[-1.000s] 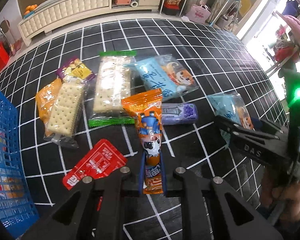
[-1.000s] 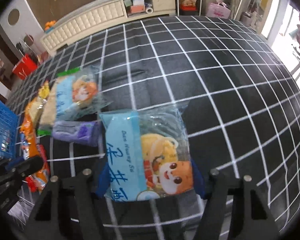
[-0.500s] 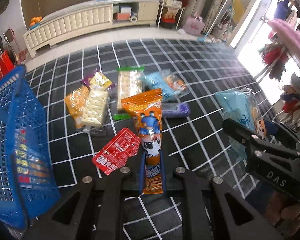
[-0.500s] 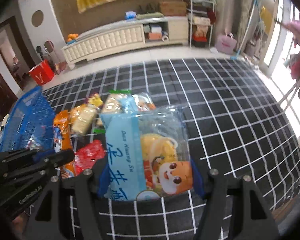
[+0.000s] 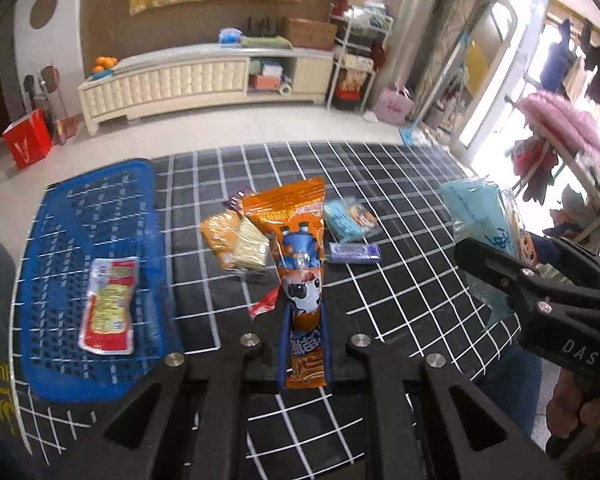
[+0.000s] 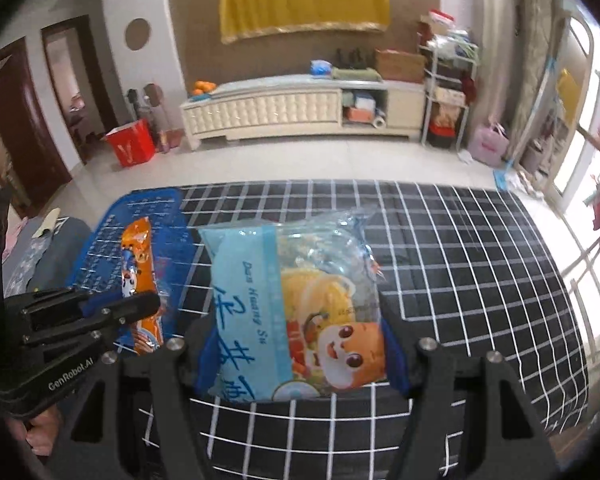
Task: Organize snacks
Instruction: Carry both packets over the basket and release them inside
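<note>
My left gripper (image 5: 305, 344) is shut on a long orange snack packet (image 5: 300, 264) and holds it high above the table. It also shows in the right wrist view (image 6: 138, 280), over the blue basket (image 6: 100, 248). My right gripper (image 6: 296, 352) is shut on a light blue cartoon snack bag (image 6: 296, 304), also lifted; that bag shows at the right of the left wrist view (image 5: 484, 216). The blue basket (image 5: 60, 216) lies at the table's left with a red and white packet (image 5: 108, 304) in it.
Left on the black grid tablecloth (image 5: 400, 292): an orange cracker pack (image 5: 236, 244), a second light blue bag (image 5: 350, 218), a purple bar (image 5: 354, 252) and a red packet's corner (image 5: 264, 306). A cream cabinet (image 5: 204, 84) stands behind the table.
Both grippers have risen well above the table with their packets and swung left toward the basket. The snacks on the cloth now look smaller and farther away.
</note>
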The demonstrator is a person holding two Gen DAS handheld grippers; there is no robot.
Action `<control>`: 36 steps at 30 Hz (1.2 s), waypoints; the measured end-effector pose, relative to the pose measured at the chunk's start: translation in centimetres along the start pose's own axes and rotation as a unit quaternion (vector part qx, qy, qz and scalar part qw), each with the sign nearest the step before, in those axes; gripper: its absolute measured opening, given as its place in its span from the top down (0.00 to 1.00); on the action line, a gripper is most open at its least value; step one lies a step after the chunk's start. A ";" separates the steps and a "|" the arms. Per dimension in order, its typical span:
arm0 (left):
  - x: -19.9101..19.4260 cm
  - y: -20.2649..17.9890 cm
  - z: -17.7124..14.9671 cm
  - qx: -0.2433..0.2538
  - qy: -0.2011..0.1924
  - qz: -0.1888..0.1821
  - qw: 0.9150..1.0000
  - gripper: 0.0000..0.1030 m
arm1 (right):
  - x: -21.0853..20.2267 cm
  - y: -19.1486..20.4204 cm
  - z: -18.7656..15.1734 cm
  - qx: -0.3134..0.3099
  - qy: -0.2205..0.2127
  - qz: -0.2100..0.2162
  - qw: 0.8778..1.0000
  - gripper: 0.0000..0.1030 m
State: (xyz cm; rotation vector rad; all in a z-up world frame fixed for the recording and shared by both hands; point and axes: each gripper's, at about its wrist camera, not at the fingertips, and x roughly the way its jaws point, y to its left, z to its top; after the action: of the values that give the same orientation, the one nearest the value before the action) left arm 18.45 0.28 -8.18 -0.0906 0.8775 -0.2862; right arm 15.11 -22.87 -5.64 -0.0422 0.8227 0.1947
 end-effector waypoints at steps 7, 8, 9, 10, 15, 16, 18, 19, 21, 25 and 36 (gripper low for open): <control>-4.3 3.2 0.0 -0.013 -0.029 0.021 0.999 0.89 | -0.9 4.4 1.6 -0.043 -0.020 0.026 0.999 0.32; -5.0 3.7 0.0 -0.014 -0.033 0.027 0.999 0.89 | -0.8 4.8 1.8 -0.046 -0.022 0.031 0.998 0.32; -5.5 4.1 0.0 -0.015 -0.036 0.032 0.999 0.89 | -0.7 5.5 2.1 -0.050 -0.024 0.038 0.998 0.32; -5.8 4.7 0.0 -0.016 -0.040 0.037 0.998 0.89 | -0.7 6.2 2.3 -0.055 -0.026 0.044 0.997 0.32; -8.1 7.2 0.1 -0.025 -0.051 0.061 0.997 0.89 | -0.1 9.7 3.1 -0.083 -0.028 0.073 0.993 0.32; -8.4 7.8 0.0 -0.027 -0.052 0.066 0.996 0.89 | -0.1 10.3 2.9 -0.087 -0.027 0.079 0.993 0.32; -8.7 8.7 -0.1 -0.033 -0.051 0.075 0.995 0.89 | 0.5 11.4 3.1 -0.094 -0.021 0.090 0.991 0.32; -8.7 9.3 -0.1 -0.037 -0.050 0.078 0.995 0.89 | 1.2 12.1 3.3 -0.099 -0.015 0.096 0.990 0.32; -8.6 10.5 -0.2 -0.046 -0.044 0.083 0.995 0.89 | 2.3 13.3 3.4 -0.108 -0.004 0.101 0.989 0.32; -7.7 12.8 -0.4 -0.061 -0.028 0.092 0.993 0.89 | 4.5 14.9 3.5 -0.111 0.013 0.106 0.988 0.32; -3.5 17.7 -0.7 -0.076 0.017 0.086 0.993 0.88 | 9.4 17.3 3.2 -0.122 0.060 0.104 0.985 0.32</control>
State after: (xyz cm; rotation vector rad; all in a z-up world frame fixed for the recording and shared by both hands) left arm 19.52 18.24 -9.49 -0.1507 0.9341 -0.0590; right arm 20.44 -4.04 -9.68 -0.2009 0.9201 0.4946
